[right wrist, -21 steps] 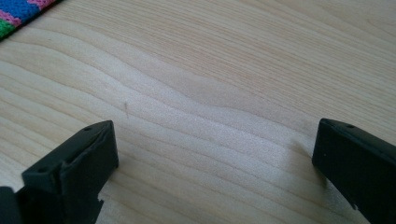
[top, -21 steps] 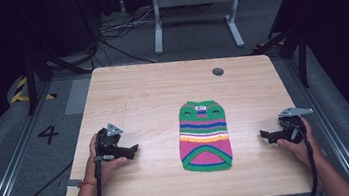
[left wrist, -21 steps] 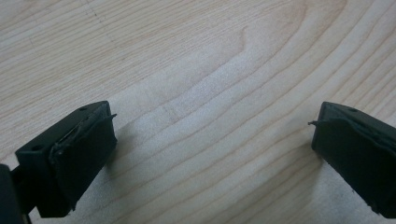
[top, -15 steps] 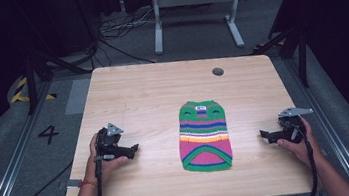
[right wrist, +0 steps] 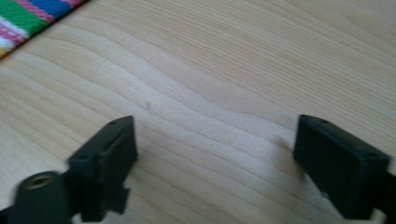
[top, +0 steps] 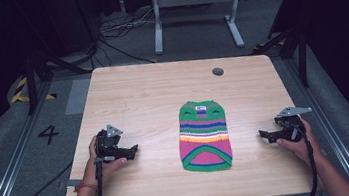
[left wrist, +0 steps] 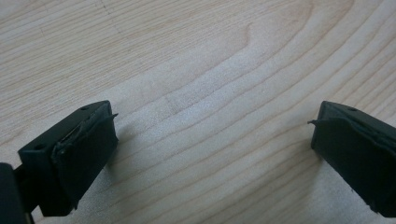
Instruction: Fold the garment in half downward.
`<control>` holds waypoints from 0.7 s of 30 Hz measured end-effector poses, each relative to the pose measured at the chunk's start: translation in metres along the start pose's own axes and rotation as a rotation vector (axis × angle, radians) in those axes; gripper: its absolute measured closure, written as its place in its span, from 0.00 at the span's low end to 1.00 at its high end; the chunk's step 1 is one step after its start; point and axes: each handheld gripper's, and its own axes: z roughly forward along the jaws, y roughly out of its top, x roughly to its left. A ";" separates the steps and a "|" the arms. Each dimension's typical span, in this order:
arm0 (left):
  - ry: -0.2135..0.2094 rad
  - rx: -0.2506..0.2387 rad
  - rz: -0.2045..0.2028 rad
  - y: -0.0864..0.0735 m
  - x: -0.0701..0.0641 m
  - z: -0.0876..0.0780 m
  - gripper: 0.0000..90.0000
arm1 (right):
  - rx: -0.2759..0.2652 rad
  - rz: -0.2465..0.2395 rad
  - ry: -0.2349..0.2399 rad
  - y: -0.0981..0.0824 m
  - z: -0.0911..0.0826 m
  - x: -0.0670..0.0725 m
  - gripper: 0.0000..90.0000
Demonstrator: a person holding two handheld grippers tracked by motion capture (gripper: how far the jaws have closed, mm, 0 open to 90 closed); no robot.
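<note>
Almost nothing has changed over the last fraction of a second: the striped knitted garment (top: 204,135) lies in the same place, flat on the bench (top: 142,97), a little right of the middle and toward the near edge, its neck end with a small label pointing far and its rounded pink-and-green hem pointing near. The left gripper (top: 129,151) rests low at the near left of the bench, well apart from the garment, just as it did a moment ago; in the left gripper view its jaws stand wide apart over bare wood, released and holding nothing. The right gripper (top: 266,135) sits at the near right, likewise where it was, nearer to the garment but not touching it; the right gripper view shows its jaws spread wide over the grain, empty, with a corner of the striped cloth (right wrist: 32,16) at the upper left of that view. Both grippers point inward at the garment from either side. This stillness suggests that the work on the garment, probably folding or lifting it, has not begun, and that both hands are poised to reach in. No container stands on the bench; a small dark round cap (top: 217,71) sits in its far right part.
</note>
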 end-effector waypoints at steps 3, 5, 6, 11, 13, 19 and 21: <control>-0.036 0.023 0.027 0.001 0.003 -0.003 0.04 | 0.008 -0.009 0.007 0.002 0.000 0.001 0.23; -0.082 0.018 0.063 0.004 0.004 -0.006 0.17 | 0.007 -0.013 0.030 0.004 -0.001 0.002 0.29; -0.093 0.015 0.088 0.005 0.005 -0.007 0.26 | 0.001 -0.004 0.054 0.005 -0.002 0.002 0.30; -0.121 -0.005 0.107 0.020 0.001 -0.010 0.29 | -0.031 -0.030 0.083 0.019 -0.006 0.012 0.36; -0.140 -0.003 0.121 0.031 -0.004 -0.009 0.33 | -0.038 -0.054 0.109 0.030 -0.007 0.016 0.39; -0.179 -0.034 0.185 0.070 -0.023 0.006 0.38 | -0.055 -0.086 0.117 0.065 0.007 0.028 0.43; -0.183 -0.041 0.183 0.081 -0.029 0.015 0.38 | -0.064 -0.102 0.130 0.076 0.013 0.031 0.46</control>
